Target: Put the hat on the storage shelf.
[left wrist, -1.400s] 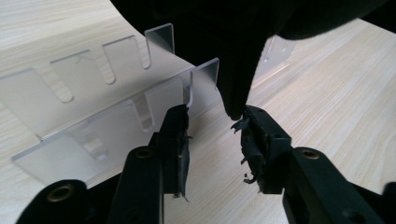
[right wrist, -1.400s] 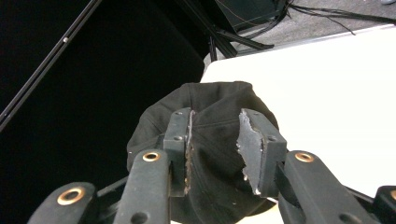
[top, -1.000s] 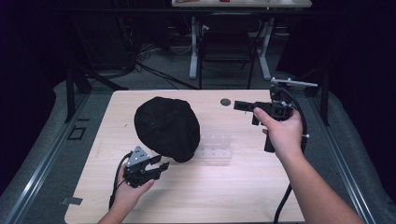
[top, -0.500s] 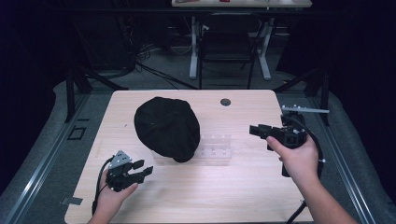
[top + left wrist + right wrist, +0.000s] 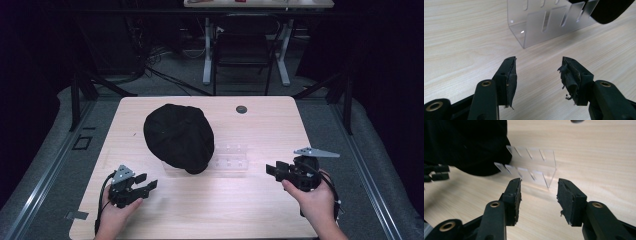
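Your left tool (image 5: 145, 187) rests low over the near left part of the desk (image 5: 260, 125), held in your left hand (image 5: 114, 220). Its jaws stand apart with nothing between them; in the left gripper view the left tool (image 5: 538, 65) shows bare wood in the gap, and the pads (image 5: 512, 82) are frayed at their edges.

Your right tool (image 5: 270, 170) sits near the right edge of the desk, gripped by your right hand (image 5: 315, 202), with its grey three-cornered plate (image 5: 316, 152) on top. It is also released: in the right gripper view the right tool (image 5: 539, 187) has its jaws spread and empty, pointing at the end of the clear rack (image 5: 534, 167).

The black cap (image 5: 178, 136) lies around the middle of the desk, a little left of centre, draped over the left end of the clear rack (image 5: 230, 159). The rack is a transparent slotted stand; its right part sticks out bare from under the cap. In the left gripper view the clear rack (image 5: 544, 22) stands just ahead of the jaws, with the black cap (image 5: 609, 10) covering its far end. In the right gripper view the black cap (image 5: 466, 145) spreads across the upper left.

Both tools are apart from the cap and rack, 1 on each side. A small dark round fitting (image 5: 241, 109) is set in the far part of the desk.
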The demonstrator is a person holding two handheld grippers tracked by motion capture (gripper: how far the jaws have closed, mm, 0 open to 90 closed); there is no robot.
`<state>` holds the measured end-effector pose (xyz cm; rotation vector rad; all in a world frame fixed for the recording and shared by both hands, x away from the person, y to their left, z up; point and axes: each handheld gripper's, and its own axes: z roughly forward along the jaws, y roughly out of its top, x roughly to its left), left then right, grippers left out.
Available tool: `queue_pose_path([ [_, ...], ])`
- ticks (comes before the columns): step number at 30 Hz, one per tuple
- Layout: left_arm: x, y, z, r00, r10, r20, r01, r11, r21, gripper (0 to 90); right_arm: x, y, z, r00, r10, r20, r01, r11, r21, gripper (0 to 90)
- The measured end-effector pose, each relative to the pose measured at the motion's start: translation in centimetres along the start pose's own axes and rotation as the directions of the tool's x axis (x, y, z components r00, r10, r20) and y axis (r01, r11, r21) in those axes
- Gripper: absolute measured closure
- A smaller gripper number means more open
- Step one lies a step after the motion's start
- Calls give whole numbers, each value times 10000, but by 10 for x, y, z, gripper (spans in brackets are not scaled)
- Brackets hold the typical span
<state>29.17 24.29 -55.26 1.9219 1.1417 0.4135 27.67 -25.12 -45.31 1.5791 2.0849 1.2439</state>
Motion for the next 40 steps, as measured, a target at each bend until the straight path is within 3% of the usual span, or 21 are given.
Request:
queue_pose_path([
  [4,3,-3,0,9998,-42,-192,42,10000,-14,453,-5,-27,10,9968,-580,542,592,9980,-199,507],
  [8,7,-5,-1,9991,-97,-423,92,9999,-126,445,-9,-44,16,9939,-926,604,945,9951,-284,486],
  [14,11,-8,2,9978,-37,-668,38,10000,14,429,-16,-68,24,9870,-1166,1107,1237,9905,-598,466],
  [18,14,-9,2,9975,-92,-697,93,10000,10,423,-22,-85,29,9854,-945,1415,1106,9877,-1104,463],
  [20,14,-10,4,9974,-161,-697,163,9999,31,422,-26,-92,32,9834,-914,1567,1089,9882,-1073,464],
  [27,13,-9,7,9979,-65,-647,68,10000,47,421,-37,-96,34,9816,-738,1759,933,9900,-1057,461],
  [40,19,-9,7,9966,-11,-821,8,10000,-38,401,-44,-97,34,9806,-742,1814,928,9910,-963,446],
])
